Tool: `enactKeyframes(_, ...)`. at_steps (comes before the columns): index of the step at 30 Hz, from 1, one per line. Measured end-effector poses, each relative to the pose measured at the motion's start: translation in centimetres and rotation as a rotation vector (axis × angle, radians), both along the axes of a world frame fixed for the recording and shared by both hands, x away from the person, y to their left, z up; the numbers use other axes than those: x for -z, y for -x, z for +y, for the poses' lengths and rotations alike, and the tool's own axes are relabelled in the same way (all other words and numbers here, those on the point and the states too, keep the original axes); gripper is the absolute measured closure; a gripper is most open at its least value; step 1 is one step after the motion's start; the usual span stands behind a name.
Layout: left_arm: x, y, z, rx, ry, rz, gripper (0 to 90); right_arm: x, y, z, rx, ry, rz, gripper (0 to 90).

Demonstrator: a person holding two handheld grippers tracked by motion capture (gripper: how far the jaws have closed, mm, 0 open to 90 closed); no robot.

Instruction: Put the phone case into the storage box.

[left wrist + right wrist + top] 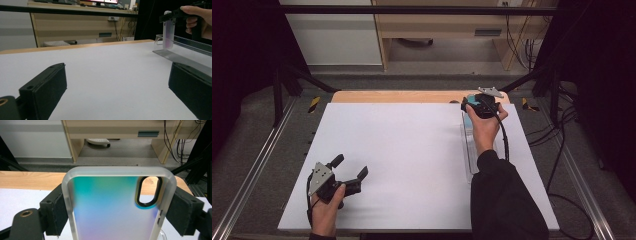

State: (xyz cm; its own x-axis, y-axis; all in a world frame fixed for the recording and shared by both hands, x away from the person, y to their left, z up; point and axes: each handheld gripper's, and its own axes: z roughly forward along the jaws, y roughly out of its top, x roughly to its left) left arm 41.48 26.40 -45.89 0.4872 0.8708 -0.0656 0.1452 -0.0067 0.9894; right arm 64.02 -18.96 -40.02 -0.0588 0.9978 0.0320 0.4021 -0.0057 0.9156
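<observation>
The right gripper (472, 103) clamps a phone case (112, 207) by its long edges, upright above the clear rack (469, 150) at the desk's far right edge. Setting it down is left. The left gripper (349, 167) rests spread wide, holding nothing, near the front left corner.

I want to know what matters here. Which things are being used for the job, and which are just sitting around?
Used for the job:
- phone case, clamped in the right gripper
- clear tray under it
- left gripper, open, resting on the white board

Just sitting around:
- wooden desk
- cables
- black frame bar
</observation>
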Motion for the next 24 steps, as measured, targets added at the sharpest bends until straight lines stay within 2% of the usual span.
enactKeyframes(24,0.0,0.0,0.0,0.0,-0.003,0.004,1.2,1.2,-0.6,0.0,0.023,0.013,0.004,17.4)
